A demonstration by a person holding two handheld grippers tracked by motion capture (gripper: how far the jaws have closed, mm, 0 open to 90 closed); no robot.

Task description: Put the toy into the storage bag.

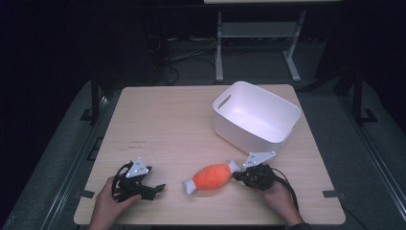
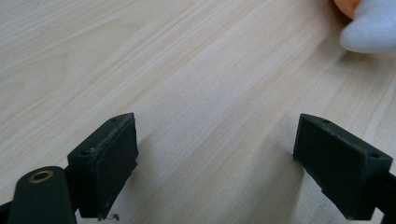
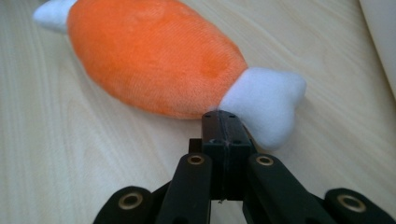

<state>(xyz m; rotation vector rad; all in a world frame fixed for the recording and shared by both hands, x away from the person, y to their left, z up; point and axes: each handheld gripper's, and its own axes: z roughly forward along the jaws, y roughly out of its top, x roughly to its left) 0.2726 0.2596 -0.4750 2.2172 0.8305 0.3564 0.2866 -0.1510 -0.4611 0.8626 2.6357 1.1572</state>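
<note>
An orange plush drumstick toy with white ends lies on the wooden table near its front edge. My right gripper is at the toy's right white end, jaws shut together with nothing between them. In the right gripper view the closed tips touch or almost touch where the toy turns from orange to white. My left gripper rests low at the front left, pointing right toward the toy. Its jaws stand wide open over bare wood, with the toy's white end farther ahead.
A white plastic bin with handle cutouts stands at the back right of the table, and its wall shows in the right gripper view. Bare tabletop lies to the left and centre. A metal stand's legs are on the floor beyond.
</note>
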